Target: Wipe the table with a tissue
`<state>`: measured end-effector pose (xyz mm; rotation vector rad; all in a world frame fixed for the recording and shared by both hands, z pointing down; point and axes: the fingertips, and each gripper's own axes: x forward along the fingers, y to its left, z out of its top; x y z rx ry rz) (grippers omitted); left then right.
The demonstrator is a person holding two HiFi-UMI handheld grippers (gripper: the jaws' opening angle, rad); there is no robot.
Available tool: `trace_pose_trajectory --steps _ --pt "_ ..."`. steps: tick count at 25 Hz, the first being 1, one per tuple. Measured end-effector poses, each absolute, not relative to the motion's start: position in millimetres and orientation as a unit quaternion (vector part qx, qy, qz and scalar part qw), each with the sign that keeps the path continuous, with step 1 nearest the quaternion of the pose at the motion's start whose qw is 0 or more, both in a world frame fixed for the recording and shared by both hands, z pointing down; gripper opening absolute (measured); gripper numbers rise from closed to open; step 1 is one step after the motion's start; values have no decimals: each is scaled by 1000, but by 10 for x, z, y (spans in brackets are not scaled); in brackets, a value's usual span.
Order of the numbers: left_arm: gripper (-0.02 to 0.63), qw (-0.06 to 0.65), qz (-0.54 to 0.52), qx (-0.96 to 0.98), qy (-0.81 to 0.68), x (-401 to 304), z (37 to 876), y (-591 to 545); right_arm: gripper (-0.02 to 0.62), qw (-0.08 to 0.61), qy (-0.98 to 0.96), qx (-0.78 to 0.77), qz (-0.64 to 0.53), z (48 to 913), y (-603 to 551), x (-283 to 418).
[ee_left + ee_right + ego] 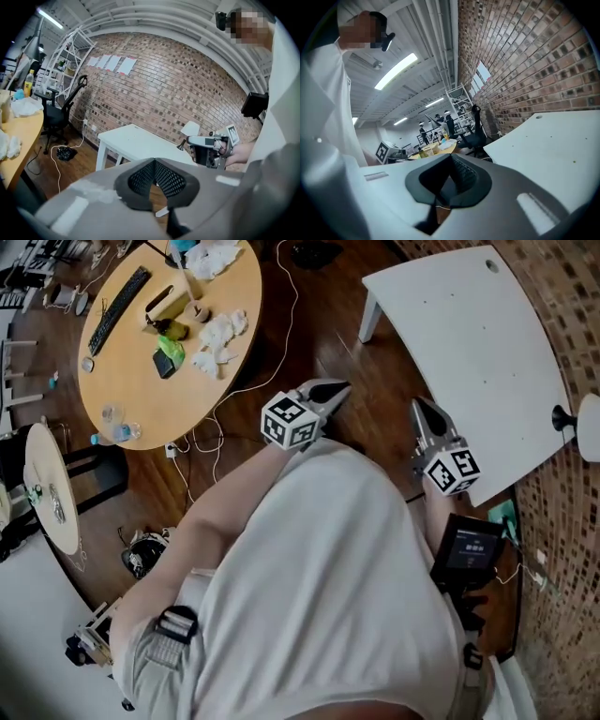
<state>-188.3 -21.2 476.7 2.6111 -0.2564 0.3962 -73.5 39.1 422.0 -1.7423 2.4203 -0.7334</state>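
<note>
Holding nothing, left gripper [336, 390] and right gripper [418, 409] both pinched closed; tissues [221, 334] on the round table [131, 381] lie at ten o'clock, nearer the left one.

1. It looks like an open-plan office or lab: a long red-brown brick wall [164, 79] has white paper sheets [112, 63] pinned to it, above a dark wooden plank floor [309, 343].
2. A white rectangular table [469, 362] stands near a round light-wood table [141, 381] that carries a black keyboard [119, 308].
3. A black swivel office chair [61, 112] sits beside white metal shelving [65, 56].
4. Long fluorescent strip lights [396, 70] run along the exposed ceiling.
</note>
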Motion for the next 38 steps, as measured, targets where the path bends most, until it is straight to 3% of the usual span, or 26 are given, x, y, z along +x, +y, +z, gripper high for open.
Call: trace_pose_trajectory --steps 21,29,38 --pt "6 234 107 952 -162 -2663 4691 -2286 8 -56 868 -439 -223 4063 -1996 -1872" --pt "5 205 84 956 -190 -2881 4453 -2390 8 -52 897 -391 -199 3914 -2199 -2115" --pt "5 235 88 912 -324 -3556 4739 -2819 8 -80 928 -292 -217 4178 -2818 -2519"
